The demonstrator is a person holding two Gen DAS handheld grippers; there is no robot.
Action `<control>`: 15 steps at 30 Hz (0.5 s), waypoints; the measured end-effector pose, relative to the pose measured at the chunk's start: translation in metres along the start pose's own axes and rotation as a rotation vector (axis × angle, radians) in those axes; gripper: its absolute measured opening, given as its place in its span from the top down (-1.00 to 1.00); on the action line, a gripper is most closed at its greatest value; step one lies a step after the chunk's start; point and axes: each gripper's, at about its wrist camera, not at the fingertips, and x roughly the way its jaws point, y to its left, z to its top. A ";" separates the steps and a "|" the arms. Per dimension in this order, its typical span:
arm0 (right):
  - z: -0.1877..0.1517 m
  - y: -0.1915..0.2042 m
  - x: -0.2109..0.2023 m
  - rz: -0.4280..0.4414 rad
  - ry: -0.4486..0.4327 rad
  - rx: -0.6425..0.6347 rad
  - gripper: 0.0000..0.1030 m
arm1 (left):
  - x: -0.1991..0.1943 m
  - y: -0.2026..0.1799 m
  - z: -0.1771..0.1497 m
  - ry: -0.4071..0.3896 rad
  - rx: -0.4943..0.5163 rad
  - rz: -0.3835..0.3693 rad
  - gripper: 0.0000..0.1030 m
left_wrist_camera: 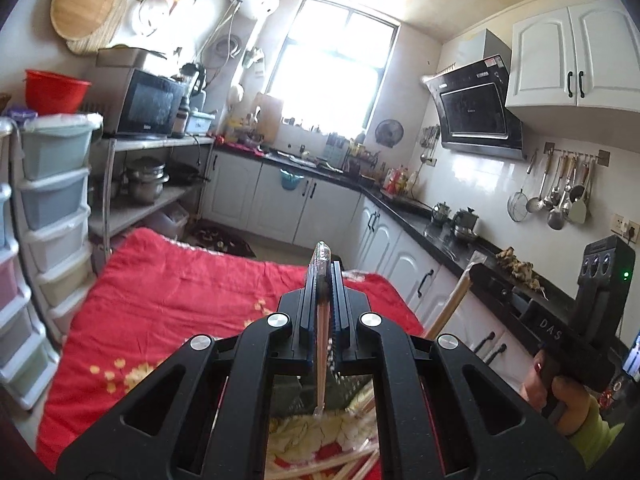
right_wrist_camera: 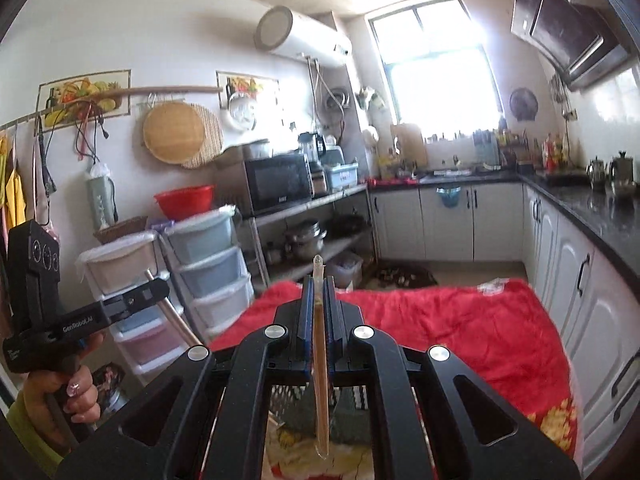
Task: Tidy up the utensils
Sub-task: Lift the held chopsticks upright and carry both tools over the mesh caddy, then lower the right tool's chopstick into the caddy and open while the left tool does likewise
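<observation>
My left gripper [left_wrist_camera: 325, 266] is shut on a pair of wrapped chopsticks [left_wrist_camera: 322, 344] that runs between the fingers and hangs down toward me. My right gripper [right_wrist_camera: 319, 285] is shut on another wrapped pair of chopsticks [right_wrist_camera: 320, 360], its tip poking up past the fingertips. Both are held above a table with a red floral cloth [left_wrist_camera: 168, 300]. Several more wrapped chopsticks [left_wrist_camera: 352, 460] lie on the cloth below the left gripper, next to a dark mesh holder [right_wrist_camera: 352, 412]. The right gripper also shows in the left wrist view [left_wrist_camera: 476, 272], holding its chopsticks [left_wrist_camera: 448, 308].
Stacked plastic drawers [left_wrist_camera: 52, 208] stand left of the table. A metal shelf with a microwave [left_wrist_camera: 150, 106] and pots is behind it. White cabinets under a black counter [left_wrist_camera: 436, 232] run along the right, with kettles and hanging utensils [left_wrist_camera: 560, 196].
</observation>
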 end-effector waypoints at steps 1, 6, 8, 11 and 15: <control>0.002 -0.001 0.001 -0.005 -0.013 -0.005 0.90 | 0.002 0.000 0.002 -0.005 0.002 0.004 0.94; 0.011 -0.005 0.012 -0.042 -0.055 -0.038 0.90 | 0.009 -0.001 0.011 -0.022 0.005 0.019 0.94; 0.013 -0.007 0.016 -0.047 -0.064 -0.041 0.90 | 0.013 -0.001 0.012 -0.026 0.004 0.020 0.94; 0.014 -0.010 0.024 -0.049 -0.078 -0.048 0.90 | 0.016 -0.003 0.013 -0.032 0.014 0.026 0.94; 0.010 -0.010 0.033 -0.063 -0.096 -0.079 0.90 | 0.024 -0.008 0.012 -0.042 0.047 0.056 0.94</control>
